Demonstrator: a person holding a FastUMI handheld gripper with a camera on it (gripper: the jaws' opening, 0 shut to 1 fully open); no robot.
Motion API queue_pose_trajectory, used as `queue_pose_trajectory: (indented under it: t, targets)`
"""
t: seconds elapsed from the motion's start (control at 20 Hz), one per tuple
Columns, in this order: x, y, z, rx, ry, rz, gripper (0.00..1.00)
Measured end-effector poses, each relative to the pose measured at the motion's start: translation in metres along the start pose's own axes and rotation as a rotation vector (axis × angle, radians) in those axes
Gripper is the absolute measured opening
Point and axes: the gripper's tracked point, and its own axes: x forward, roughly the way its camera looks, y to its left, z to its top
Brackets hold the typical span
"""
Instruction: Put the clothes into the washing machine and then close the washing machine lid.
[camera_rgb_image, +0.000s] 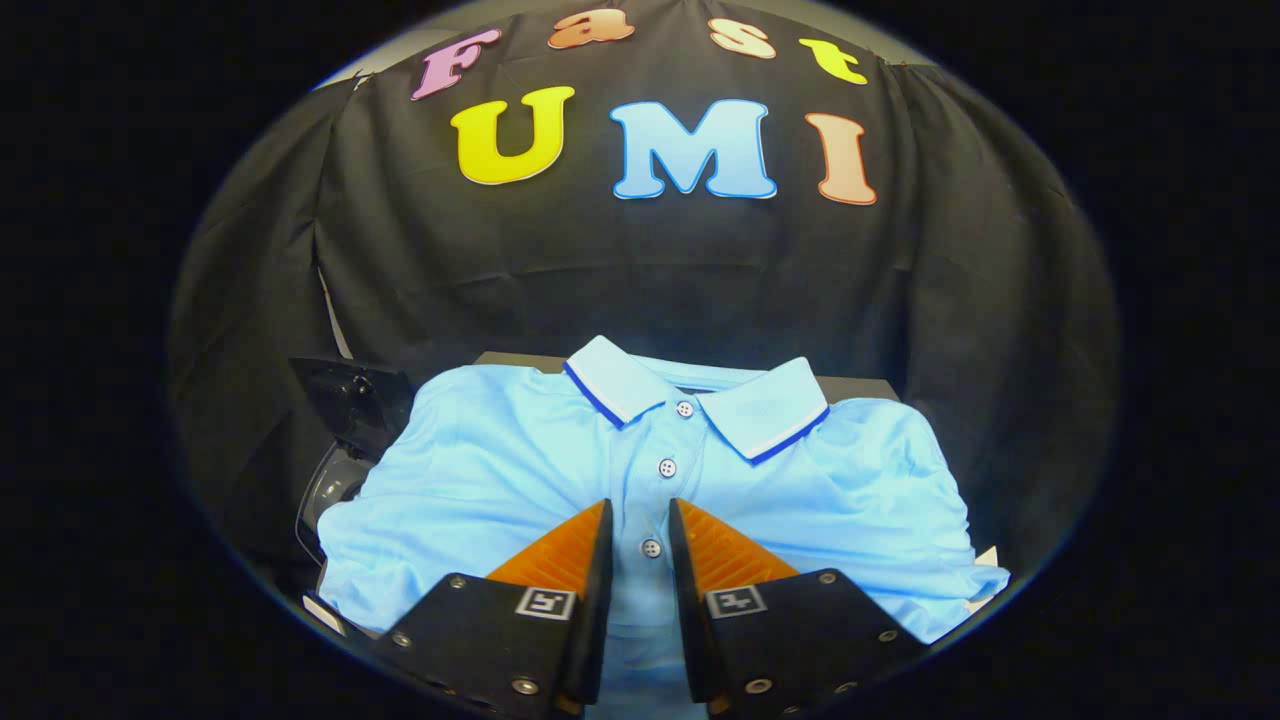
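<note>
While my gripper hovers low over the folded light-blue polo shirt, jaws narrowly parted and gripping nothing, the button placket shows between my fingers, collar beyond them, and the dark washing machine peeks out past the shirt's left edge.

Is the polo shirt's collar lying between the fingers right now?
No. The collar lies beyond the fingers; between them sit only the button placket and one button of the light blue polo shirt.
</note>
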Motion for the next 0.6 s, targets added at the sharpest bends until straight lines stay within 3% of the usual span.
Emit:
queue_pose_trajectory:
  t: [0.2, 0.25, 0.6]
  targets:
    - [-0.005, 0.003, 0.001, 0.041, -0.005, 0.036, 0.04]
    - [-0.007, 0.006, 0.002, 0.064, -0.018, 0.055, 0.01]
    - [-0.033, 0.021, 0.033, 0.186, -0.141, 0.113, 0.00]
